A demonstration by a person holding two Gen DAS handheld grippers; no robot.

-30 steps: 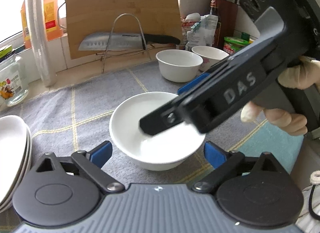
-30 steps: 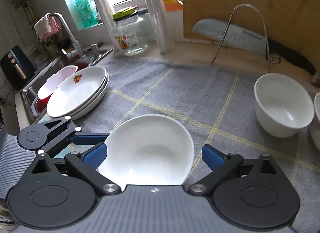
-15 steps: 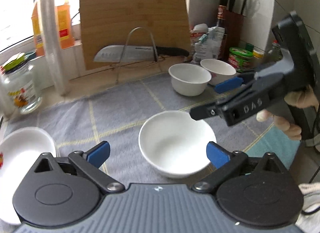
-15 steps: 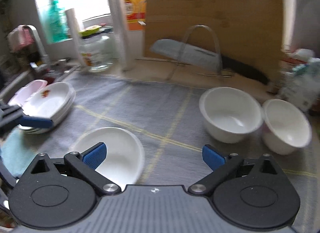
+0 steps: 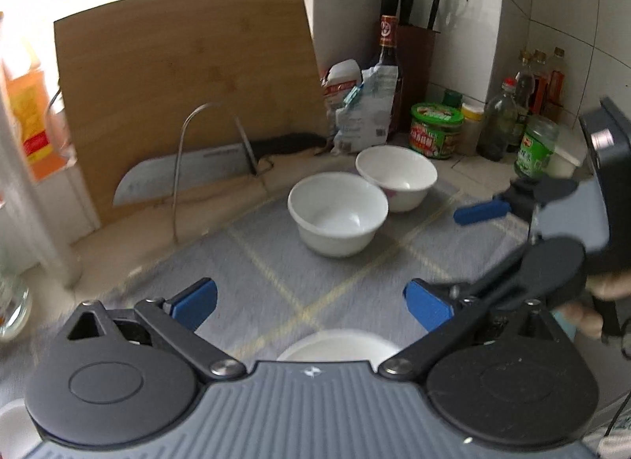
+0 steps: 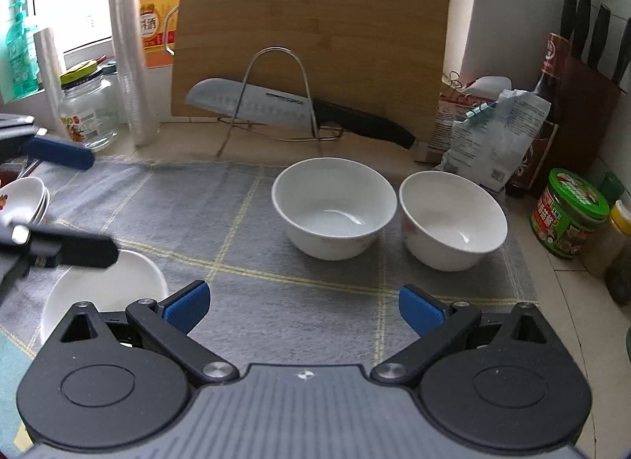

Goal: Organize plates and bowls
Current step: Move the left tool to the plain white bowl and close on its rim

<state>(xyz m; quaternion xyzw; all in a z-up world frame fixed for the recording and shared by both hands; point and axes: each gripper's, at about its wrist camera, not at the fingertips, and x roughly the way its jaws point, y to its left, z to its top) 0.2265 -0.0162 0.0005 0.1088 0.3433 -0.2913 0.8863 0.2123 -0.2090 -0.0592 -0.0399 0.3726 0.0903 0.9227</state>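
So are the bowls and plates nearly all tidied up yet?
Not yet. The plates already sit stacked at the left edge of the mat. Nothing is in hand: the left tongs and right tongs are both open and empty. Still left are three loose bowls: the shallow bowl near the left tongs, the middle bowl and the right bowl.

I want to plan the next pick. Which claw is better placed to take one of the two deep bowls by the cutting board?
Probably the right. The right claw is open and empty and faces both deep bowls squarely. The left claw, also open, hangs over the shallow bowl, with the deep bowls farther off.
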